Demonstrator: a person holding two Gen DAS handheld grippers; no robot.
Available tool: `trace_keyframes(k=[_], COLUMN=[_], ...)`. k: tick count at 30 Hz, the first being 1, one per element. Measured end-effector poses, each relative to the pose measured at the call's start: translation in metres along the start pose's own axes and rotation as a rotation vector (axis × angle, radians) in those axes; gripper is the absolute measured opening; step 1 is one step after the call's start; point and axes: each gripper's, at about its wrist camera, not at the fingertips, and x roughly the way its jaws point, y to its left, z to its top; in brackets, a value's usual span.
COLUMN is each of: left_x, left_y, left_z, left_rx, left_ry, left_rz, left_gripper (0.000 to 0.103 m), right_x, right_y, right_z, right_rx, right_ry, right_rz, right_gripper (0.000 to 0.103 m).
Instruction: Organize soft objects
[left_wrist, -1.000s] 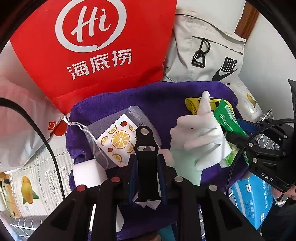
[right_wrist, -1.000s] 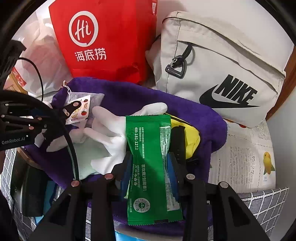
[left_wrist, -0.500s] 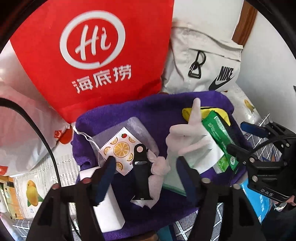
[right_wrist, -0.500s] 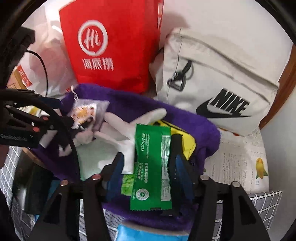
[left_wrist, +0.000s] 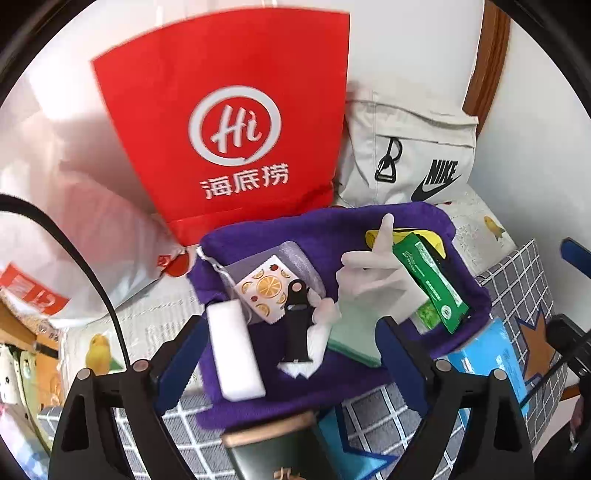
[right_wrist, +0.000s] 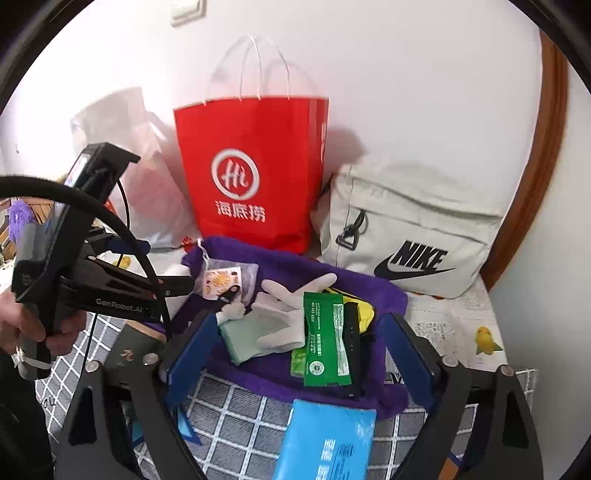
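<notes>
A purple towel (left_wrist: 332, 236) holds a white glove (left_wrist: 373, 280), a green packet (left_wrist: 430, 284), a black strap piece (left_wrist: 297, 325), an orange-print sachet (left_wrist: 264, 290) and a white foam block (left_wrist: 234, 350). My left gripper (left_wrist: 291, 354) hovers above the strap piece with its jaws opening and nothing pressed between the pads. In the right wrist view the green packet (right_wrist: 325, 339) and glove (right_wrist: 291, 310) lie on the towel (right_wrist: 295, 262). Above them my right gripper (right_wrist: 297, 354) has its jaws opening and holds nothing. A hand (right_wrist: 22, 325) carries the left gripper (right_wrist: 177, 286) at the left.
A red paper bag (right_wrist: 255, 173) and a beige Nike bag (right_wrist: 406, 236) stand against the wall behind the towel. A blue packet (right_wrist: 328, 439) and a dark tin (left_wrist: 273, 454) lie on the checked cloth (right_wrist: 229, 417) in front. A white plastic bag (left_wrist: 92, 229) sits at the left.
Both grippers opened wide and rose away from the towel. The left let go of the black strap piece, the right let go of the green packet; both now lie on the towel.
</notes>
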Motion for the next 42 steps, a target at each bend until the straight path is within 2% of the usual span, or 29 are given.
trace_keyframes(k=[15, 21, 27, 31, 42], left_x=[-0.085, -0.107, -0.121, -0.131, -0.158], left_y=[0.0, -0.01, -0.027, -0.039, -0.06], left_z=[-0.066, -0.101, -0.137, -0.156, -0.177], left_rx=[-0.097, -0.145, -0.183, -0.187, -0.178], left_ry=[-0.095, -0.135, -0.139, -0.14, -0.17], left_rz=[-0.001, 0.044, 0.033, 0.079, 0.124], left_gripper=[0.095, 0.1, 0.103, 0.103, 0.103], right_x=[-0.092, -0.121, -0.139, -0.147, -0.157], right_y=[0.022, 0.02, 0.016, 0.013, 0.007], right_z=[-0.034, -0.053, -0.067, -0.073, -0.089], right_rx=[0.044, 0.1, 0.134, 0.151, 0.176], right_ry=[-0.063, -0.086, -0.088, -0.085, -0.063], right_rz=[-0.03, -0.028, -0.05, -0.063, -0.089], right_gripper=[0.1, 0.102, 0.103, 0.103, 0.103])
